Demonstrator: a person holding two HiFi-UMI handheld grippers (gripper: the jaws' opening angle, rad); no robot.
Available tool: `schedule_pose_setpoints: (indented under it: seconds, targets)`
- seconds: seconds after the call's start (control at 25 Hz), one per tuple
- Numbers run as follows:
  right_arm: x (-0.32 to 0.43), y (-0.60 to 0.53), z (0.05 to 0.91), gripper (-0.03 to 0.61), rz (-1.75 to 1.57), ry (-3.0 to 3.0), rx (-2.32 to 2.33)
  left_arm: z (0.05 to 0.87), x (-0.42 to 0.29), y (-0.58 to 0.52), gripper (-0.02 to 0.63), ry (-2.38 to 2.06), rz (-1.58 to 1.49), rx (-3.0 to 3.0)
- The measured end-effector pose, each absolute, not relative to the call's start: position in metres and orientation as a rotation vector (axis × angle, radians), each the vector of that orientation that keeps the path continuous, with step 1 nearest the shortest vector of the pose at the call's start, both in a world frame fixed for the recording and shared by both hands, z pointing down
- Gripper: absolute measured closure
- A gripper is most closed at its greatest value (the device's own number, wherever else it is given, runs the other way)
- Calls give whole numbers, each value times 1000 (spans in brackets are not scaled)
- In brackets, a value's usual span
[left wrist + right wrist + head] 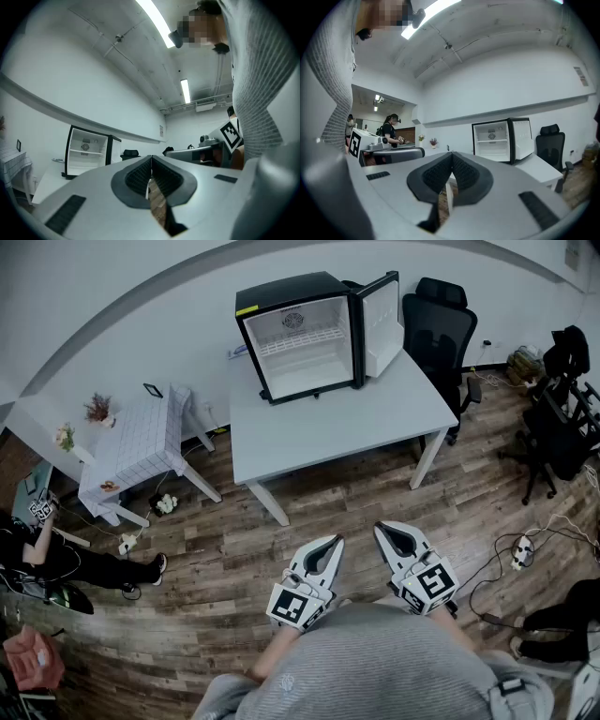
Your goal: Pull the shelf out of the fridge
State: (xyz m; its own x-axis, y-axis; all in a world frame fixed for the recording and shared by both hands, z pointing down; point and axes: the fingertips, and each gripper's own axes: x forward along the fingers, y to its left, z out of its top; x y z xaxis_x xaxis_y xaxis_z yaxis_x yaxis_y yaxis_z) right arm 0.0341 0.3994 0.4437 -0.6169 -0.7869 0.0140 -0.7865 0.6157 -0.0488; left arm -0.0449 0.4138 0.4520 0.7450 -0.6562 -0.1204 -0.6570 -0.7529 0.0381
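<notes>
Wood-plank flooring (309, 521) fills the near part of the room, and a pale wall curves across the far side. On it stands a light grey rectangular desk (375, 423). At the desk's far left corner sits a black mini fridge with a white inside (323, 292), its door (380, 320) swung wide open to the right. The white wire shelf (300, 338) is in place inside the fridge, set level about halfway up the cavity. A black office chair (439, 329) stands just right of the desk's far end. Well to the left of the desk is a small white table with a checked cloth (141, 442).

Both grippers are held near the person's grey ribbed sweater (375, 662), well apart from the desk and the fridge. The left gripper (330, 547) has its jaws pressed together with nothing between them; the left gripper view shows the same meeting tips (151, 161), with the fridge (86, 152) small and far off to the left. The right gripper (389, 535) likewise has its jaws pressed together on nothing, as its own view shows (451, 159), and there the open fridge (499, 139) and its shelf (492, 139) lie far off to the right.
</notes>
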Motion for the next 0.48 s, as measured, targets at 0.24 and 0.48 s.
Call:
schedule_pose_setpoints:
  seconds: [0.24, 0.48]
  targets:
    - [28, 398, 447, 566, -66, 2825, -1379, 456, -48, 412, 603, 1093, 197, -2950]
    - [20, 391, 445, 566, -55, 2827, -1381, 456, -57, 406, 603, 1095, 204, -2950]
